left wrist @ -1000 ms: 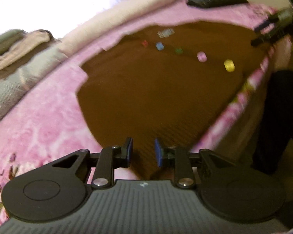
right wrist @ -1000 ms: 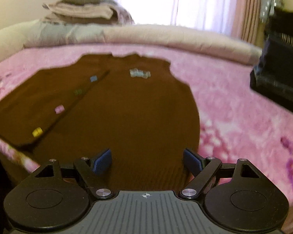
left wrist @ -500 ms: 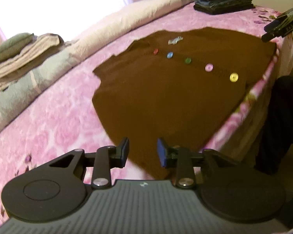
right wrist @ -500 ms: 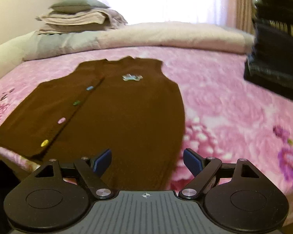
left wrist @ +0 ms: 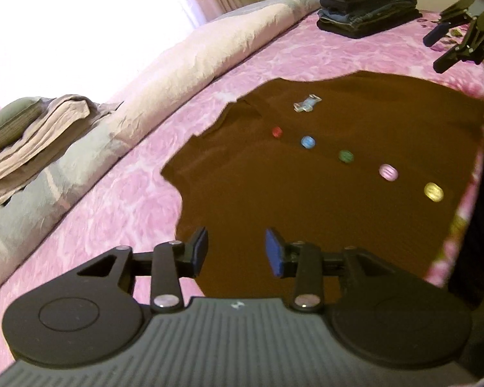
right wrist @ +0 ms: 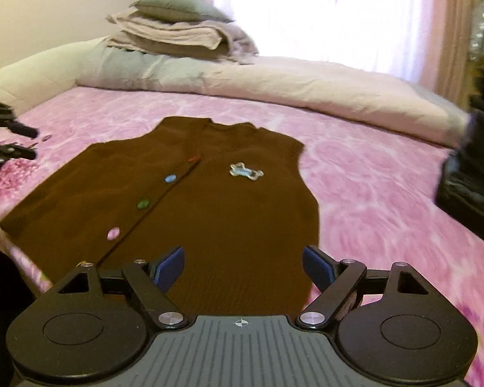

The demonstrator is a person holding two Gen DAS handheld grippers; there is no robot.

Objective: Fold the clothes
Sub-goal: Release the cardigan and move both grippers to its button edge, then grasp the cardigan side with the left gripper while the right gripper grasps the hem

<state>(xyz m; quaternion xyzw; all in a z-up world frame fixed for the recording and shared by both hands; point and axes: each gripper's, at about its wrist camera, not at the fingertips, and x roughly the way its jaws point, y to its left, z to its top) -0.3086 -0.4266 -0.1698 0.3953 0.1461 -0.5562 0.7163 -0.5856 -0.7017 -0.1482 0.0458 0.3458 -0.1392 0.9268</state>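
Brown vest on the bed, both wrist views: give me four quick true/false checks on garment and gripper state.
1. The brown vest lies flat, unfolded, on the pink bedspread. True.
2. The left gripper is clamped on the hem. False: its jaws are apart, holding nothing.
3. The vest's buttons are all one colour. False: blue button, green button and others differ.
4. The right gripper is open, holding nothing. True.

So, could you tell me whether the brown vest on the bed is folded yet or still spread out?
Spread out. The brown vest lies flat on the pink bedspread, both armholes and the whole button row showing; neither gripper holds it.
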